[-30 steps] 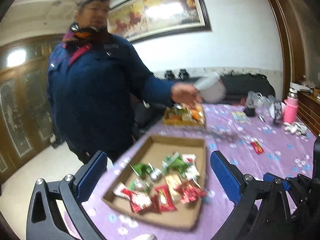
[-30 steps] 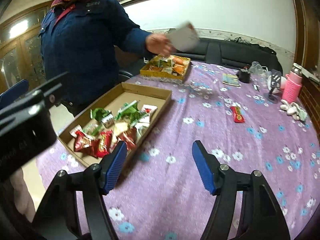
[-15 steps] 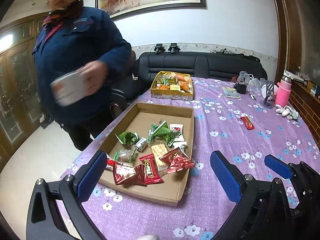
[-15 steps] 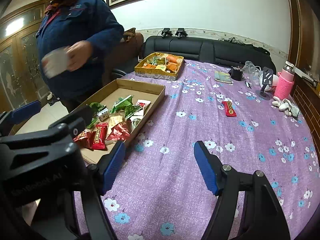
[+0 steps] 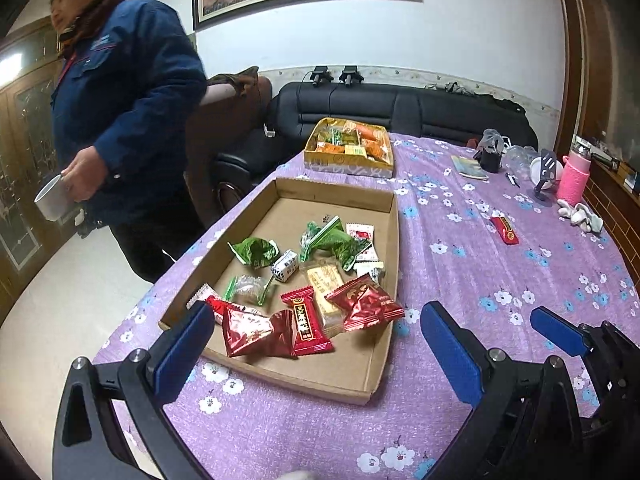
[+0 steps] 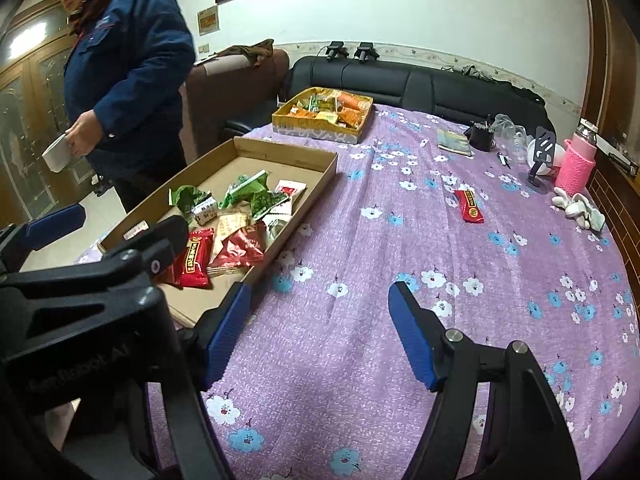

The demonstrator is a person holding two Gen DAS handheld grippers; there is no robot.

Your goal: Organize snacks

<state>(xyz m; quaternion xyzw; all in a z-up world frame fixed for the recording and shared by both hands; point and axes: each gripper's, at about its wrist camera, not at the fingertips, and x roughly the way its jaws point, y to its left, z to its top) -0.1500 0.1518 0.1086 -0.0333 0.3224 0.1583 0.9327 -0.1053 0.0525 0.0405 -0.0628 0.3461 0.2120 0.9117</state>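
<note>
Nearest me, my left gripper (image 5: pixel 316 344) hangs spread wide over the near end of the cardboard tray (image 5: pixel 372 380), nothing between its pads. My right gripper (image 6: pixel 320 322) is equally released above bare purple tabletop (image 6: pixel 360 400) just beside the tray's corner, also holding nothing.

I judge the sorting hardly begun. The snacks (image 5: pixel 308 280) lie loose and mixed in the near half of the tray: red foil packs, a beige wafer, green wrappers, a small white carton; the far half is bare cardboard. One red bar (image 6: pixel 469 206) lies alone on the cloth, well apart from the tray, and probably needs collecting. Beyond the tray, the yellow box (image 5: pixel 348 162) already holds orange and green packets, so it may be the destination, though I cannot say for sure.

Writing: the red packs carry gold characters too small for me to read. The left gripper's body, seen from the right wrist, shows embossed lettering that looks partly like "Robot AI". I cannot make out any brand.

Farther off stands a person with a white cup (image 5: pixel 52 202).
</note>
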